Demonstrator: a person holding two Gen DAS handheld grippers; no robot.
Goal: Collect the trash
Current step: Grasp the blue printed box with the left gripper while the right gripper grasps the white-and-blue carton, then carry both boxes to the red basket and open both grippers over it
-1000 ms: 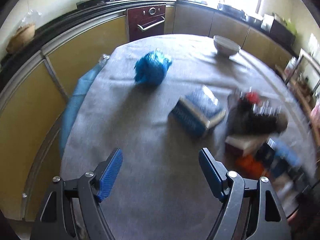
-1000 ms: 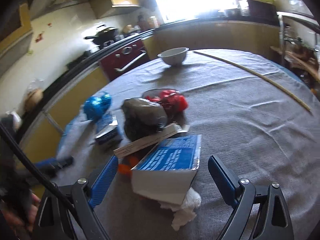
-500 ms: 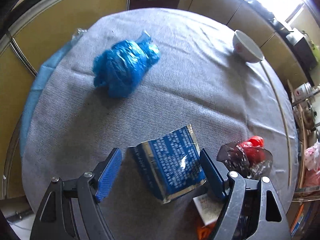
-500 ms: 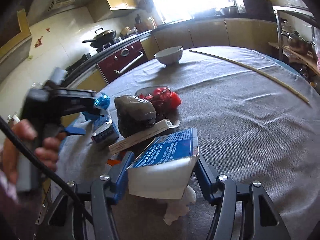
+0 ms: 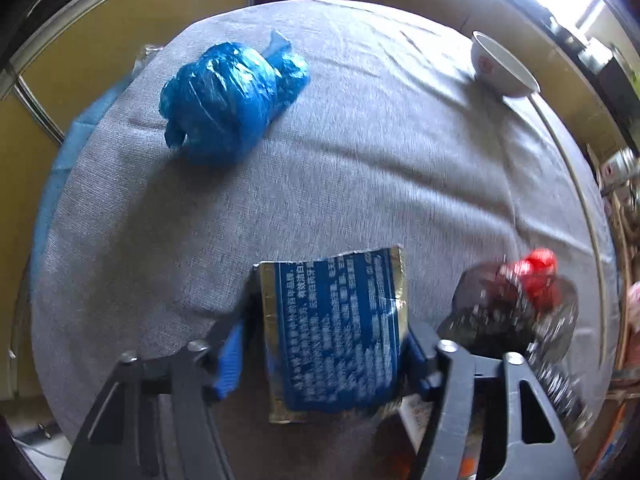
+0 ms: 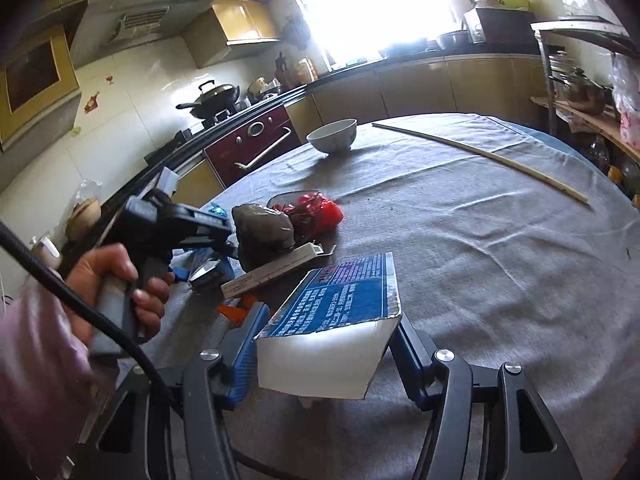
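My left gripper (image 5: 320,356) is shut on a flattened blue carton (image 5: 340,332) with a gold edge, low over the grey table (image 5: 360,160). A crumpled blue plastic bag (image 5: 228,96) lies far left of it. My right gripper (image 6: 324,344) is shut on a blue and white carton (image 6: 332,320) near the table's front. The left gripper (image 6: 200,236) also shows in the right wrist view, held by a hand, beside a pile of trash: a dark wrapped lump (image 6: 264,232), a red wrapper (image 6: 316,212) and a flat white box (image 6: 276,272).
A white bowl (image 6: 332,136) stands at the far side of the table, and a long thin stick (image 6: 480,160) lies at the right. Kitchen counters, an oven (image 6: 252,148) and a wok surround the table. Orange scraps (image 6: 236,308) lie by the right gripper.
Both grippers have closed on their cartons. The left gripper moved in over the small blue carton and shut on it. The right gripper shut on the larger carton and lifted it slightly.
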